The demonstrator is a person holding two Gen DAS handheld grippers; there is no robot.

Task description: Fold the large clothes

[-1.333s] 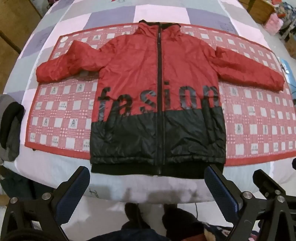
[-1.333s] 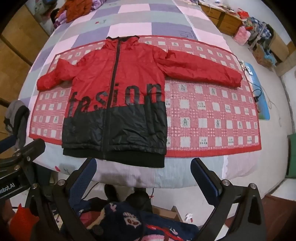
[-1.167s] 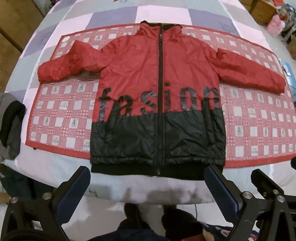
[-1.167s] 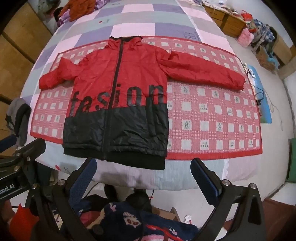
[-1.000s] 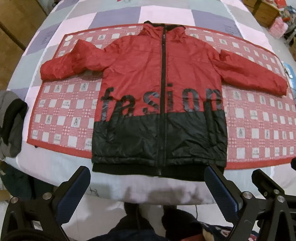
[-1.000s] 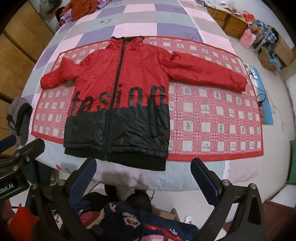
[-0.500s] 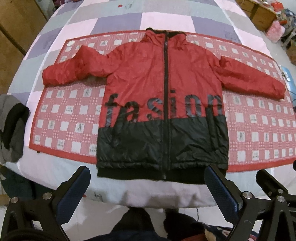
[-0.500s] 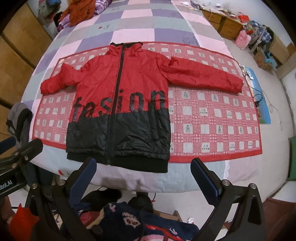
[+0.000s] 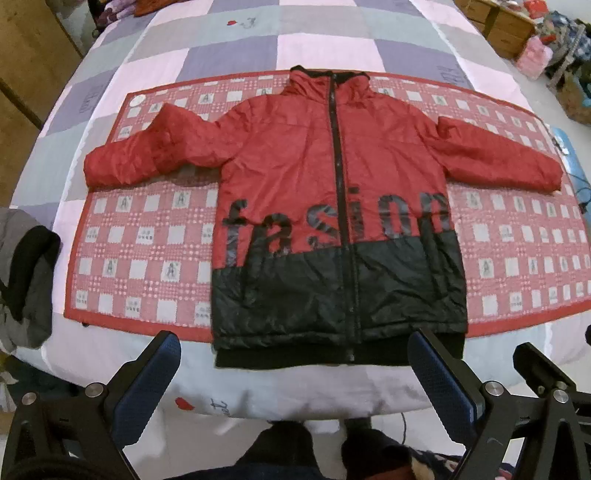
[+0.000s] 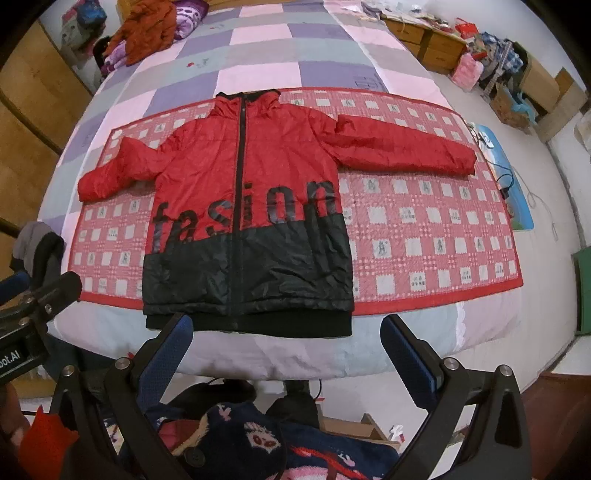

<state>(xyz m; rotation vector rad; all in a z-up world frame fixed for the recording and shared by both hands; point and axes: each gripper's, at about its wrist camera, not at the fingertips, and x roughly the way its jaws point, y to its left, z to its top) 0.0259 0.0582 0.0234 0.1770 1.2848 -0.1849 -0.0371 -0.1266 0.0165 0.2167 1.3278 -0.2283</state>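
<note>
Left wrist view: jacket [image 9: 332, 206] flat on the mat [image 9: 147, 251], dark clothes [image 9: 26, 280] left of it, both grippers [image 9: 295, 376] [image 10: 284, 350] released before its hem.

Even, soft indoor light; the jacket [image 9: 332, 206] shows mild sheen and slight blur. Fisheye bending curves the bed [image 9: 229, 55] edges, with dark corners in the right view.

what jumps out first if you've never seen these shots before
The red and black jacket dominates, spread flat face up on a red checked mat in the middle of the bed, sleeves out to both sides, zip closed. Both grippers, left and right, hang open and empty just short of its black hem. A heap of clothes lies at the bed's far left corner.
</note>
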